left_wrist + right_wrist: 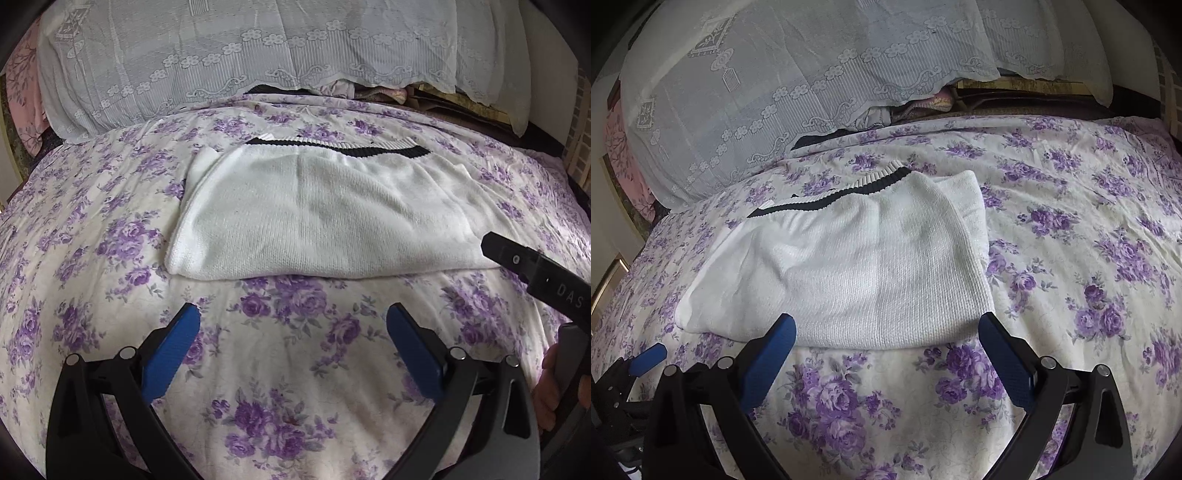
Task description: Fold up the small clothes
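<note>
A white knit sweater [325,218] with a black-striped ribbed hem lies folded flat, centre frame, on the floral bedspread [110,258].

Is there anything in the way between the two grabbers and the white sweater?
Nothing visible. The white sweater lies folded on the flowered bedspread, and only bare bedspread shows between it and the open left gripper. The open right gripper already has its fingertips at the sweater's near edge. The lace cloth lies behind the sweater.
</note>
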Demonstrator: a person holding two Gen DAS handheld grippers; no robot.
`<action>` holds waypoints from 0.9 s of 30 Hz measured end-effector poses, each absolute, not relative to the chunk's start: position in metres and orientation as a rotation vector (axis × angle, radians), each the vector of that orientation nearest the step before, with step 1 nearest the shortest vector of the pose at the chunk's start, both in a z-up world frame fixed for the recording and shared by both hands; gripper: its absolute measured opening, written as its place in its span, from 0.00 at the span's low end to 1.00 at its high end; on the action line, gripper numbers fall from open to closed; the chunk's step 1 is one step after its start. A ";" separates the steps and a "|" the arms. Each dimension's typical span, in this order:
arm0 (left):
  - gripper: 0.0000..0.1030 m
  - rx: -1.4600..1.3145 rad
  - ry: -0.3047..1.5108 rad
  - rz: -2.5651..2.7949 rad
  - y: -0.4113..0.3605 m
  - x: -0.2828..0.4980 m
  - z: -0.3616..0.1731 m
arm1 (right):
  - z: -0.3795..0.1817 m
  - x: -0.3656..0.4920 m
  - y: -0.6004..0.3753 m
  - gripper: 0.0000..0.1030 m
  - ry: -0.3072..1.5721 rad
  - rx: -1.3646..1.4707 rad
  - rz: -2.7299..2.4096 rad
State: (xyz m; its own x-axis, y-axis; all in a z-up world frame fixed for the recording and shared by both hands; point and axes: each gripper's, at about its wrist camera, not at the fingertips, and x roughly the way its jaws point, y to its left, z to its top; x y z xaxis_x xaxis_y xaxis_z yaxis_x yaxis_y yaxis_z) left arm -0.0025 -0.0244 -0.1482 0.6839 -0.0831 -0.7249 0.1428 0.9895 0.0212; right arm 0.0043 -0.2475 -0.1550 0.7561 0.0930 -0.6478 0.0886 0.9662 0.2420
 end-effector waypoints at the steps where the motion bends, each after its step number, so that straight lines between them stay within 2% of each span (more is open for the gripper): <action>1: 0.96 0.079 0.814 -0.127 -0.025 -0.002 -0.150 | -0.155 0.005 -0.247 0.97 0.720 0.266 0.003; 19: 0.96 -0.058 0.908 -0.192 -0.022 0.020 -0.155 | -0.161 0.011 -0.248 0.97 0.764 0.275 0.006; 27: 0.96 -0.363 0.957 -0.256 0.000 0.057 -0.154 | -0.164 0.012 -0.250 0.97 0.764 0.305 0.014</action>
